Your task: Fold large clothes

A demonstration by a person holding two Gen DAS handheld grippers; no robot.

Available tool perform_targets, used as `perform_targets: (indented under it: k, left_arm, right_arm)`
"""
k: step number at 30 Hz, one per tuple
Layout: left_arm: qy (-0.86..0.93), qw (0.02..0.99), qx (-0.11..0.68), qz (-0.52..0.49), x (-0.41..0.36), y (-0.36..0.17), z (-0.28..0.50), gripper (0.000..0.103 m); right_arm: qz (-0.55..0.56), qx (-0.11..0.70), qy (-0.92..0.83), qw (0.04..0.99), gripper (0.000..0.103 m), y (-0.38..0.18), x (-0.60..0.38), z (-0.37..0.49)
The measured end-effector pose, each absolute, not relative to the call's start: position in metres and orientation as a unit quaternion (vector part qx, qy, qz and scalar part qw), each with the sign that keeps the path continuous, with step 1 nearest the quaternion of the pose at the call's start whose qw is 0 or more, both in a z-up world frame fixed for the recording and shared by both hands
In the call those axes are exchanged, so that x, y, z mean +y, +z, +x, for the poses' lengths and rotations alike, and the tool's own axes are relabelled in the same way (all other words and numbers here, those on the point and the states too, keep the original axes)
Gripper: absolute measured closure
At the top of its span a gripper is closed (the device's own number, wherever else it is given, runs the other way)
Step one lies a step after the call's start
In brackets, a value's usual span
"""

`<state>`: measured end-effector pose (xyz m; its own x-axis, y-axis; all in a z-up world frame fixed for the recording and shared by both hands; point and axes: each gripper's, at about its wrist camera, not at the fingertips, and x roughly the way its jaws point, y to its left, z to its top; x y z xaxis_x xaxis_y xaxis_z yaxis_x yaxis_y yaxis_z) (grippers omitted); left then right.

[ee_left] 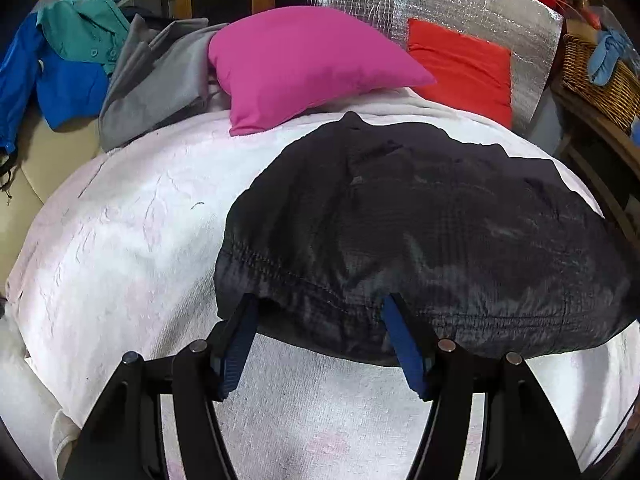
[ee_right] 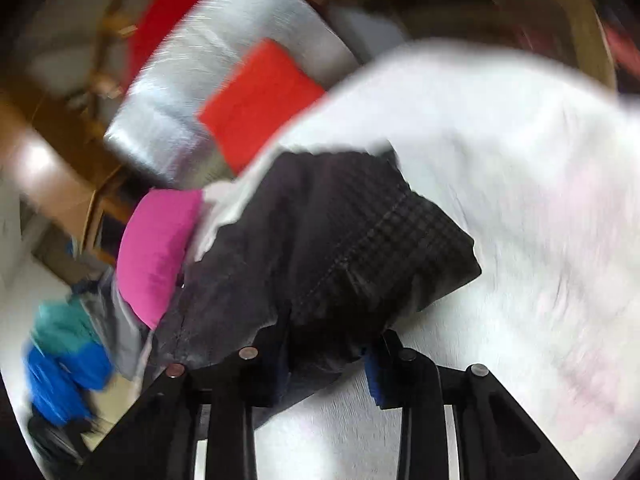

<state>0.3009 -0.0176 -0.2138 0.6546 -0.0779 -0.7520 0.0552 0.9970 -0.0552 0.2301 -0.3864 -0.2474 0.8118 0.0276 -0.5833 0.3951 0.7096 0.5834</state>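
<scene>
Leftmost, a blue garment (ee_left: 60, 92), a teal garment (ee_left: 84, 28) and a grey garment (ee_left: 156, 80) are lying heaped at the edge of the bed. Beside them a pink cushion (ee_left: 296, 64) and a red cushion (ee_left: 468, 68) are resting against a silver foil panel (ee_left: 440, 4). Nearer, the black jacket (ee_left: 420, 232) is lying folded on the white blanket (ee_left: 120, 248), right of centre. The left claw (ee_left: 320, 316) is standing spread, its blue pads (ee_left: 240, 340) straddling the jacket's elastic hem. Further right, in the blurred right wrist view, the right claw (ee_right: 328, 344) is sitting spread around a bunched corner of the jacket, with fabric lying between its fingers.
</scene>
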Motion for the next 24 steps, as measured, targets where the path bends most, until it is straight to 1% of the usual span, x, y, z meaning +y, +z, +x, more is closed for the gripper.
perform_targets:
  k: [2,4,6,9,10,11,13,16,20,24]
  left_arm:
    - [-0.033,0.910,0.412,-0.009,-0.019,-0.215,0.302,0.037]
    - [-0.032,0.910,0.413,-0.007,-0.019,-0.215,0.302,0.037]
    - [-0.031,0.910,0.413,-0.007,-0.018,-0.215,0.302,0.037]
    - [-0.027,0.913,0.407,-0.002,-0.019,-0.214,0.302,0.037]
    - [-0.026,0.913,0.406,-0.001,-0.019,-0.214,0.301,0.037]
    - [-0.027,0.913,0.406,-0.001,-0.019,-0.214,0.301,0.037]
    - [-0.029,0.913,0.406,0.000,-0.020,-0.215,0.301,0.037]
    - [-0.027,0.915,0.403,0.009,-0.023,-0.214,0.300,0.037]
    - [-0.025,0.916,0.400,0.017,-0.025,-0.214,0.300,0.037]
    - [-0.027,0.917,0.398,0.020,-0.026,-0.214,0.299,0.037]
  right_arm:
    - [0.364,0.334,-0.125,0.860,0.071,-0.262,-0.388,0.239]
    - [0.409,0.379,-0.129,0.820,0.070,-0.290,-0.398,0.245]
    - [0.440,0.378,-0.115,0.806,0.070,-0.296,-0.406,0.242]
    - [0.427,0.381,-0.113,0.812,0.066,-0.290,-0.403,0.239]
    - [0.429,0.384,-0.112,0.810,0.061,-0.290,-0.402,0.238]
    - [0.440,0.385,-0.108,0.804,0.050,-0.291,-0.403,0.238]
    - [0.477,0.373,-0.092,0.790,0.035,-0.296,-0.406,0.234]
    - [0.504,0.356,-0.095,0.781,0.035,-0.297,-0.414,0.227]
    - [0.506,0.366,-0.084,0.777,0.035,-0.299,-0.410,0.232]
    - [0.506,0.357,-0.089,0.780,0.035,-0.296,-0.408,0.234]
